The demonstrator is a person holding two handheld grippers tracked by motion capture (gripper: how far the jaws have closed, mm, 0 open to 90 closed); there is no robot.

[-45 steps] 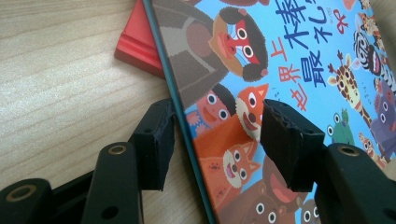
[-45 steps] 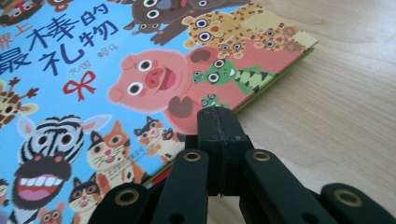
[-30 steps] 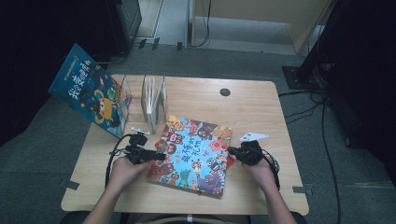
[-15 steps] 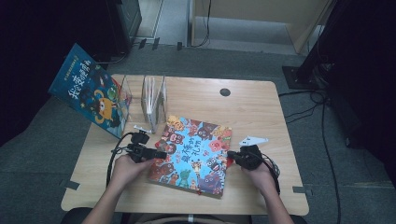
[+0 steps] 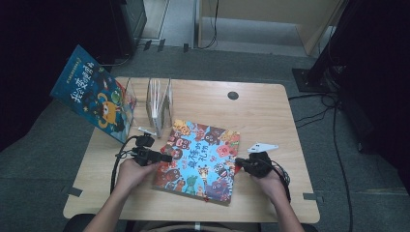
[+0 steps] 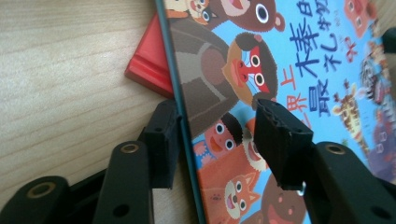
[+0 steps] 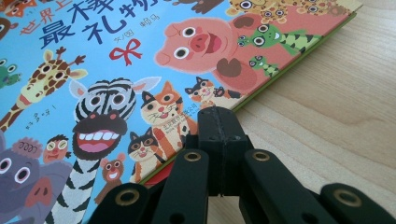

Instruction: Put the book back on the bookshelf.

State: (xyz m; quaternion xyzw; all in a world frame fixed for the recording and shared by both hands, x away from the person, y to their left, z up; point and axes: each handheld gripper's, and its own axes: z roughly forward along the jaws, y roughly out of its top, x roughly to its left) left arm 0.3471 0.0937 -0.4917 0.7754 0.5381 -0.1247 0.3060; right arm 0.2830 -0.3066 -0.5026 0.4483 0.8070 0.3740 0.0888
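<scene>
A picture book (image 5: pixel 200 159) with cartoon animals on a blue cover lies flat in the middle of the wooden table (image 5: pixel 261 111). At the book's left edge my left gripper (image 5: pixel 166 158) is open. In the left gripper view the book (image 6: pixel 289 70) has its edge between the jaws of the left gripper (image 6: pixel 217 116), one under the edge and one above the cover. The jaws have just been closing, and a gap remains over the cover. My right gripper (image 5: pixel 238 163) is shut, and in its own view the right gripper (image 7: pixel 219 116) has its tip at the book's (image 7: pixel 116 70) right edge.
A second picture book (image 5: pixel 94 99) leans at the table's left edge beside a clear upright file holder (image 5: pixel 159 104). Something red (image 6: pixel 149 65) lies under the flat book. A round cable hole (image 5: pixel 233 95) sits at the back, with bare table around it.
Both hands stay nearly in place at the book's two edges. The right gripper has shifted slightly.
</scene>
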